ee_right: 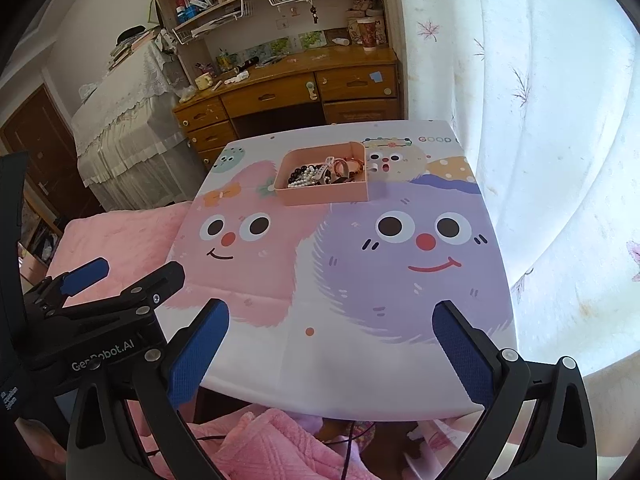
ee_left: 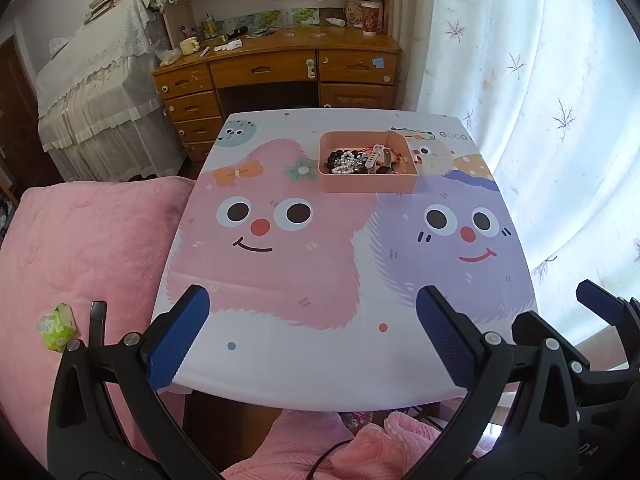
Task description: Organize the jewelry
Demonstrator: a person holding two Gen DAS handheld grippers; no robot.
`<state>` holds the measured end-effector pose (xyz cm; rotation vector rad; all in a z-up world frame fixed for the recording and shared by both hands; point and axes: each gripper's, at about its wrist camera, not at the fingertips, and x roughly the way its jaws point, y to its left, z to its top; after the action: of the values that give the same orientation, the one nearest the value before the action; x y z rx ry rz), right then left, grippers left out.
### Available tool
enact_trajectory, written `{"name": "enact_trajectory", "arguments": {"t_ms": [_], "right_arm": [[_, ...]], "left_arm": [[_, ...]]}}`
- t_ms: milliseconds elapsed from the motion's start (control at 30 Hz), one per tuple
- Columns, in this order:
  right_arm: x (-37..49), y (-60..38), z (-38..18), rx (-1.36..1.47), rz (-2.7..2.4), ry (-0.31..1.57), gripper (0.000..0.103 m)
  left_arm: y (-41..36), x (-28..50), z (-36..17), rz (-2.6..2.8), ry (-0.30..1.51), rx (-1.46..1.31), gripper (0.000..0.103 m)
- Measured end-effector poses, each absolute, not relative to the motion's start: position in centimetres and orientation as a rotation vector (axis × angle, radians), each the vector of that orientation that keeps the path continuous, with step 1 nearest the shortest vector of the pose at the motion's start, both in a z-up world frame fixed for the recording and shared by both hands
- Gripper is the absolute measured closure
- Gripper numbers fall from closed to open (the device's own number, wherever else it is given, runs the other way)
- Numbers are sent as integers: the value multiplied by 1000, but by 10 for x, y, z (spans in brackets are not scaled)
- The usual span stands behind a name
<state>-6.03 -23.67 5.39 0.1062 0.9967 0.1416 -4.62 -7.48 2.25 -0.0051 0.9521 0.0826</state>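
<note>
A pink tray [ee_left: 368, 185] stands on the far half of the cartoon-print table [ee_left: 304, 360]. It holds a heap of jewelry [ee_left: 362, 162]: dark and pearl bead strings, white bands, a red bracelet. The tray [ee_right: 324, 197] and jewelry [ee_right: 326, 174] also show in the right wrist view. My left gripper [ee_left: 312, 336] is open and empty over the table's near edge. My right gripper [ee_right: 332, 354] is open and empty beside it, also at the near edge. Each gripper shows at the side of the other's view.
A pink blanket [ee_left: 80, 248] lies left of the table, with a small green packet [ee_left: 58, 326] on it. A wooden desk [ee_left: 276, 68] stands beyond the table. A white curtain [ee_left: 540, 100] hangs on the right. Pink cloth and a black cable [ee_right: 280, 448] lie below the near edge.
</note>
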Motion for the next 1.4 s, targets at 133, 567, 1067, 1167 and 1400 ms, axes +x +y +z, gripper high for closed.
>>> {"name": "enact_trajectory", "arguments": {"t_ms": [133, 567, 1067, 1167, 1400], "right_arm": [[-61, -235, 55, 103, 143, 992, 0], [-62, -233, 54, 104, 141, 992, 0], [-60, -241, 56, 114, 142, 993, 0], [-60, -241, 56, 113, 142, 993, 0], [-60, -241, 56, 110, 144, 991, 0]], "left_arm": [[-75, -46, 22, 85, 953, -7, 0], [-73, -47, 23, 83, 954, -4, 0], [-72, -52, 21, 82, 957, 3, 0], [-73, -51, 21, 82, 957, 4, 0], [-73, -51, 21, 86, 957, 1, 0]]}}
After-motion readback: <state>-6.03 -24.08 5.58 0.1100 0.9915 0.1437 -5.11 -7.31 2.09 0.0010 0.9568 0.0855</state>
